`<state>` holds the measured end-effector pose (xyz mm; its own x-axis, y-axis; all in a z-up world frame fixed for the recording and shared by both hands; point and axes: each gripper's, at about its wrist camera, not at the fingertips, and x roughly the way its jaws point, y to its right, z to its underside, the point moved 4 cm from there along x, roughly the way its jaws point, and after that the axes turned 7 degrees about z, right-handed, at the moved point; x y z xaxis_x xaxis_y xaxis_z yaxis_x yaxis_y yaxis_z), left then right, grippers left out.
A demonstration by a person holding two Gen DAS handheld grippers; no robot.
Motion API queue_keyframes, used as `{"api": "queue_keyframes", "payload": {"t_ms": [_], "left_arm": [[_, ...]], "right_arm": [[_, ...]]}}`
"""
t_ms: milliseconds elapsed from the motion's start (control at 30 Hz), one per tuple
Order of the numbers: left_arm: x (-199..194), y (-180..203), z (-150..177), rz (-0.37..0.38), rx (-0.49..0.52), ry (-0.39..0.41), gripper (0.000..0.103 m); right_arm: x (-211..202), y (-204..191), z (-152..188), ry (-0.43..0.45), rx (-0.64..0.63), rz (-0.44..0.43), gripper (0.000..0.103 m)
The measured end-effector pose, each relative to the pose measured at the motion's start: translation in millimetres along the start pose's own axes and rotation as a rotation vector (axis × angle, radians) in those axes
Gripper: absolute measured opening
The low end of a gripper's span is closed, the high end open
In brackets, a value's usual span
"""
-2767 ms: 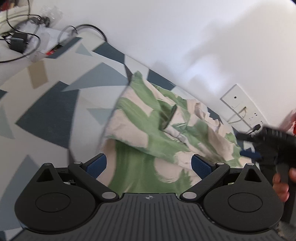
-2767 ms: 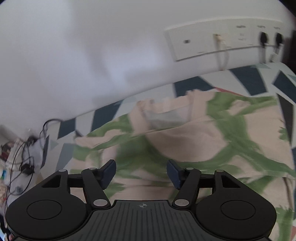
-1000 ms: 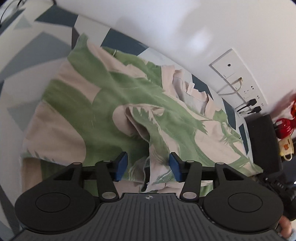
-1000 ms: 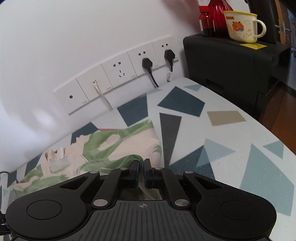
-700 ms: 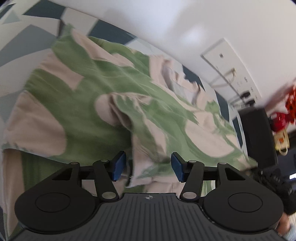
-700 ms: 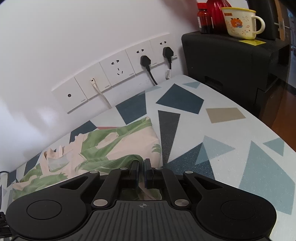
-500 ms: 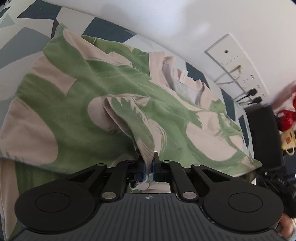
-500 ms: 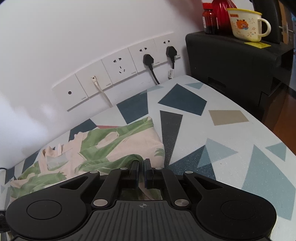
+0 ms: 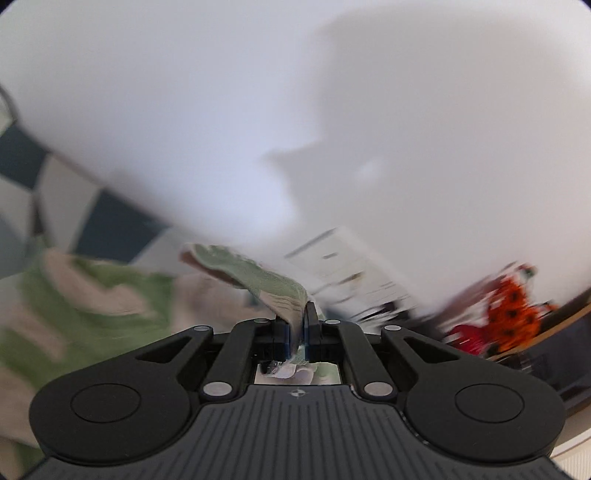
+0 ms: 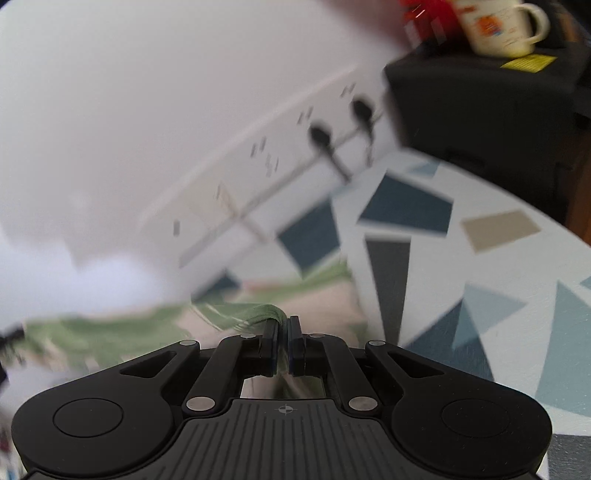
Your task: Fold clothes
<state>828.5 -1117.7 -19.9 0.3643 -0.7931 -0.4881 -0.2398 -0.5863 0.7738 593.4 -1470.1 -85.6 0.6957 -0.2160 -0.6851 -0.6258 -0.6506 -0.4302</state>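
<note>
A green and cream leaf-print shirt (image 9: 85, 295) lies on the patterned tabletop (image 10: 480, 266). My left gripper (image 9: 297, 325) is shut on a raised fold of the shirt; the pinched cloth arches up and to the left from the pads, above the rest of the garment. In the right wrist view my right gripper (image 10: 282, 336) is shut on another bunched edge of the shirt (image 10: 155, 328), which trails off to the left over the table. Both views are blurred by motion.
A white wall with a row of sockets and two black plugs (image 10: 332, 140) runs behind the table. A black cabinet (image 10: 480, 96) stands at the right with a mug (image 10: 498, 26) and red and orange things (image 9: 506, 310) on top.
My left gripper closed on a fold of the shirt, then rose with it, so its view now shows mostly wall. The right gripper stayed shut on its edge and tilted a little.
</note>
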Motion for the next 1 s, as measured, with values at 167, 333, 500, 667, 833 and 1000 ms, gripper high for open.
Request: {"api": "queue_keyframes", "payload": {"t_ms": [167, 333, 500, 667, 833, 1000], "left_arm": [[18.1, -101.9, 41.1, -0.183, -0.244, -0.172, 0.007], [23.7, -153.7, 68.0, -0.189, -0.426, -0.200, 0.010], [16.5, -141.2, 61.1, -0.176, -0.364, -0.191, 0.014], [0.4, -125.4, 44.3, -0.189, -0.270, -0.151, 0.009], [5.2, -132.5, 51.3, -0.232, -0.237, -0.231, 0.010], [6.3, -145.3, 69.4, -0.221, -0.291, -0.260, 0.019]], "right_arm": [[18.5, 1.7, 39.8, -0.117, -0.077, 0.049, 0.004], [27.9, 6.1, 56.8, -0.157, -0.028, 0.066, 0.004], [26.6, 3.9, 53.3, -0.149, -0.039, 0.071, 0.004], [17.7, -0.9, 46.1, -0.104, -0.039, 0.054, 0.004], [2.7, -5.3, 43.5, -0.050, -0.080, 0.057, 0.004], [5.6, 5.8, 60.1, -0.087, -0.070, 0.099, 0.004]]}}
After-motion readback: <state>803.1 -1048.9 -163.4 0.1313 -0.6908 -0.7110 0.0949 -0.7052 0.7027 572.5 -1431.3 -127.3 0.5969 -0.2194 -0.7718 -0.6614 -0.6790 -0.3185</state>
